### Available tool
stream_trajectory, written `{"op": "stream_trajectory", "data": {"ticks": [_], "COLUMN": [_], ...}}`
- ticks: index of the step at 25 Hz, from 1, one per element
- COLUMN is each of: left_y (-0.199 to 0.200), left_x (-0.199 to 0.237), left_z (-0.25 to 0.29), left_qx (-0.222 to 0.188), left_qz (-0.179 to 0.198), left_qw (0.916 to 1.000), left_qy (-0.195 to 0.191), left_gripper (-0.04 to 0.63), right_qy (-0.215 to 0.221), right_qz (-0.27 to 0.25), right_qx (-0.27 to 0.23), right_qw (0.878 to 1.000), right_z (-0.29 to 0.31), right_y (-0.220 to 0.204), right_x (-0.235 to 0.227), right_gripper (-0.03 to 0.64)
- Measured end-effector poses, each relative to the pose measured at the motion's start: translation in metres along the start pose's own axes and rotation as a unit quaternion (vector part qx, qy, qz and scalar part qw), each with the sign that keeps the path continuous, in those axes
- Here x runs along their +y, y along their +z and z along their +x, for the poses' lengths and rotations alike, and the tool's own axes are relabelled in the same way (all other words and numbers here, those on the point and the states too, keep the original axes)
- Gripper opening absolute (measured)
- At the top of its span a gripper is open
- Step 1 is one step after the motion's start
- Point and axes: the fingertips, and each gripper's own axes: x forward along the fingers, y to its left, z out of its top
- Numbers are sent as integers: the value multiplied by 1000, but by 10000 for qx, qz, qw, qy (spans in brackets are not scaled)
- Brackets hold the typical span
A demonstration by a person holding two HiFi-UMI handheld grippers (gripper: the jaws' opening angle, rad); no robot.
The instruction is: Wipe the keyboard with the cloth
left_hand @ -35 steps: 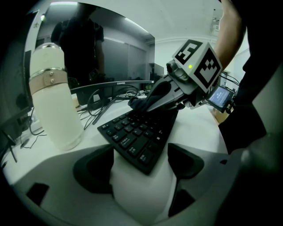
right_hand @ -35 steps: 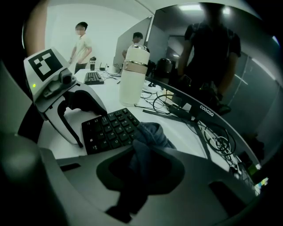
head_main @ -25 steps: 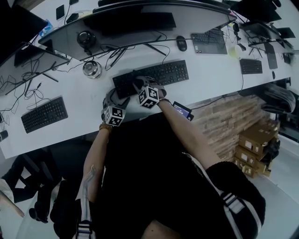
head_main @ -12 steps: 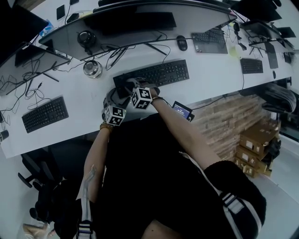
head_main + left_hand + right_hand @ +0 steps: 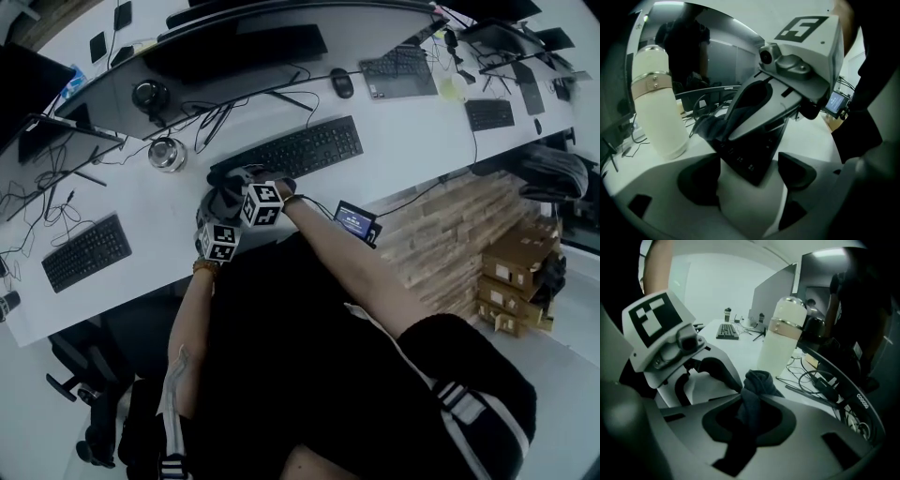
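Note:
The black keyboard (image 5: 295, 150) lies across the white desk (image 5: 412, 122). My right gripper (image 5: 238, 185) hangs over its left end, shut on a dark crumpled cloth (image 5: 757, 383) that bulges out ahead of the jaws. My left gripper (image 5: 216, 210) sits just near-left of it, at the desk's front. In the left gripper view the left jaws (image 5: 747, 176) stand open. The keyboard's near-left corner (image 5: 752, 161) lies between the pads and touches neither. The right gripper's body (image 5: 797, 61) and the cloth (image 5: 705, 129) lie above that corner.
A white bottle (image 5: 658, 101) with a metal band stands just left of the keyboard. Cables (image 5: 202, 117) and a curved monitor (image 5: 234, 47) run behind it. A small lit screen (image 5: 354, 220) hangs at the desk's edge. Another keyboard (image 5: 86, 251) lies far left.
My right gripper has slid left along the keyboard with the cloth, from its middle-left to its left end, and rolled a little. The left gripper has stayed put.

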Motion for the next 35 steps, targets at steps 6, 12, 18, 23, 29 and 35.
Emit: {"op": "stream_trajectory", "data": {"ticks": [6, 12, 18, 23, 29, 35], "left_y": [-3, -5, -2, 3, 2, 3], "left_x": [1, 0, -1, -1, -1, 0], "left_z": [0, 1, 0, -1, -1, -2], "left_qx": [1, 31, 21, 25, 50, 38], "left_qz": [29, 18, 32, 30, -8, 6], "left_qw": [10000, 10000, 10000, 10000, 10000, 10000], "left_qy": [8, -11, -6, -25, -35, -32], "left_gripper": [376, 376, 376, 376, 376, 376], "right_qy": [-777, -2056, -3142, -3455, -3349, -2998], "right_qz": [1288, 2347, 3208, 4081, 4460, 4785], "right_qx": [-1286, -1411, -601, 71, 379, 341], "right_qw": [9802, 9396, 8915, 8450, 8291, 8246], "right_z": [-81, -197, -274, -285, -265, -242], "right_y": [8, -69, -179, -259, -286, -288], "right_x": [-55, -130, -166, -165, -153, -142], "right_gripper": [49, 52, 55, 69, 246, 356]}}
